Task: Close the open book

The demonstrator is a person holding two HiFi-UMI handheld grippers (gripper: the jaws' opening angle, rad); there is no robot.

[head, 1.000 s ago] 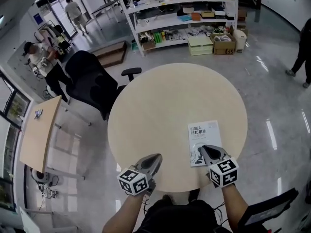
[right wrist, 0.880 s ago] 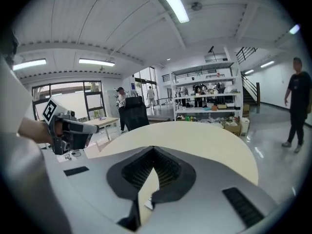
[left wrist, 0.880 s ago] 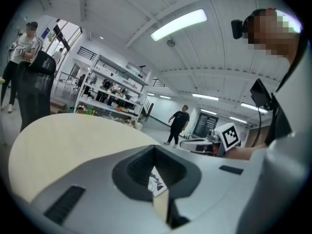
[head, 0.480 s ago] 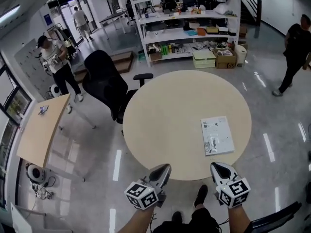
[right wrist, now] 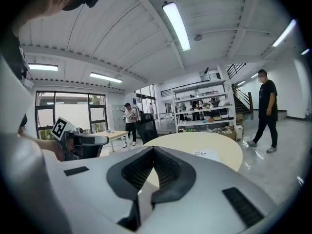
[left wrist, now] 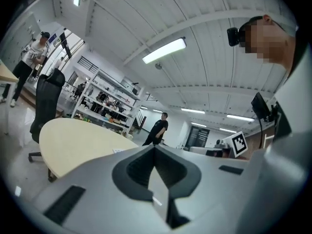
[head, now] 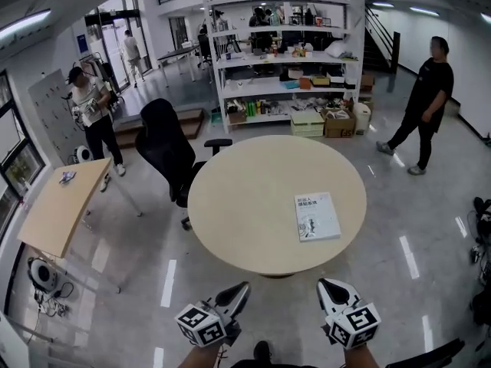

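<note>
Book [head: 317,216] on round table [head: 253,190], chair [head: 165,148] beside; left gripper [head: 244,287], right gripper [head: 324,284]: fingers together, empty.

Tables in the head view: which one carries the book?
The round table, with the book near its right edge; the rectangular desk at left does not.

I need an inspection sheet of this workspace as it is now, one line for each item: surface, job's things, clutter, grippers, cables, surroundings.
surface: round table, pale top, nothing spilled on it.
job's things: book lies closed, cover up, on the table's right part.
clutter: nothing seen on the table besides the book.
grippers: left gripper and right gripper both shut, empty, off the table at its near side.
cables: loose cables on the floor far left, away from the table.
surroundings: black chair at the table's far left; shelves behind; side table; one person standing left, another person right.
</note>
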